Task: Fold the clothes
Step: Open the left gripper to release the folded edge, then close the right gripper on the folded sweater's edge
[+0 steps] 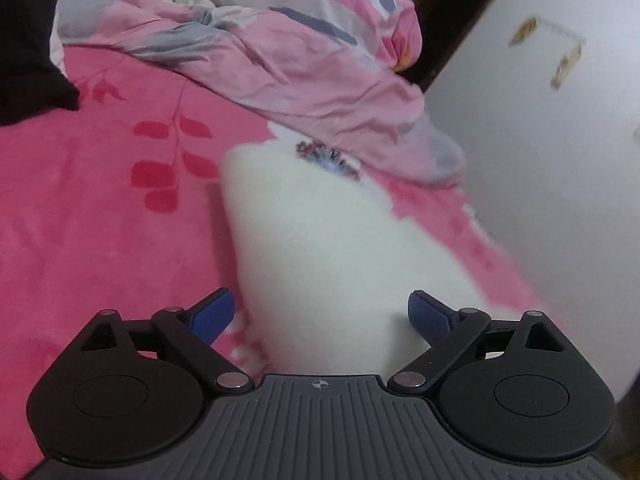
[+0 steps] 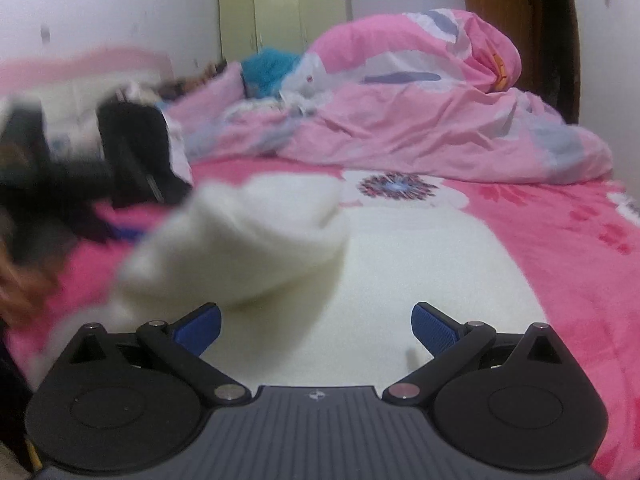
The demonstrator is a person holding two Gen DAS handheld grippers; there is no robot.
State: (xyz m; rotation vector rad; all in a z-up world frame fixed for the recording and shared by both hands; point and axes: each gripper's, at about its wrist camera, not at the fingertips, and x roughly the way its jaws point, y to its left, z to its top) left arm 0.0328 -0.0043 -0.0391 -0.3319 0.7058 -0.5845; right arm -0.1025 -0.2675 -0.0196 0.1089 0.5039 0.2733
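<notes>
A: Where is the white garment (image 2: 248,248) relative to the bed?

B: It lies on the bed (image 2: 568,248), on the pink floral bedsheet (image 1: 100,208). In the right wrist view a bunched, blurred part of it is raised just ahead of the left finger of the right hand-held gripper (image 2: 316,322), and the rest spreads flat across the bed under that gripper. In the left wrist view the white cloth runs from between the fingers of the left hand-held gripper (image 1: 320,314) up the bed toward the crumpled pink duvet (image 1: 304,64).

A: How do the two grippers stand?

B: Both are spread wide, blue pads far apart. Neither has hold of anything. The left one has white cloth showing between its fingers, but the pads do not close on it.

A: What else is on the bed?

B: The pink duvet is heaped at the far end of the bed. A round dark flower print (image 2: 396,186) sits on the sheet between the white garment and the duvet. A dark garment (image 2: 136,152) lies on the bed to the left of the white one. Something blue (image 2: 268,68) shows behind the duvet.

A: And beyond the bed?

B: A pale green wardrobe (image 2: 284,8) stands against the wall behind it, and a brown door (image 2: 516,20) at the right of the bed's far end.
</notes>
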